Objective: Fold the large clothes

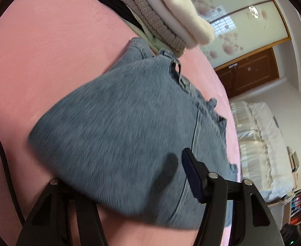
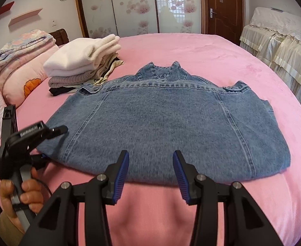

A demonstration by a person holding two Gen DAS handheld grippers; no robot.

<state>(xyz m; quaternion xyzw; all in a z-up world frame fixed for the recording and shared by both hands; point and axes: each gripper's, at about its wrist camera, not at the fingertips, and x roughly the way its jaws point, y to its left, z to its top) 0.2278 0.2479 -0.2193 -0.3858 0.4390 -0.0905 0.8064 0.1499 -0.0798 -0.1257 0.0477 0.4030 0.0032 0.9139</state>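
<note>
Already, a pile of folded clothes (image 2: 82,61) sits on the bed (image 2: 212,49); denim jacket (image 2: 160,123) half folded, final fold pending, right hand-held gripper (image 2: 150,164) released over hem, left hand-held gripper (image 2: 47,143) released at its corner.

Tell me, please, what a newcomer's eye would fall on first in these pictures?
First, the blue denim jacket spread back-up across the pink plush bedspread, its collar at the far end. Beyond its far left corner sits a stack of folded clothes topped by a fluffy white garment. The right gripper hangs open over the near hem.
</note>
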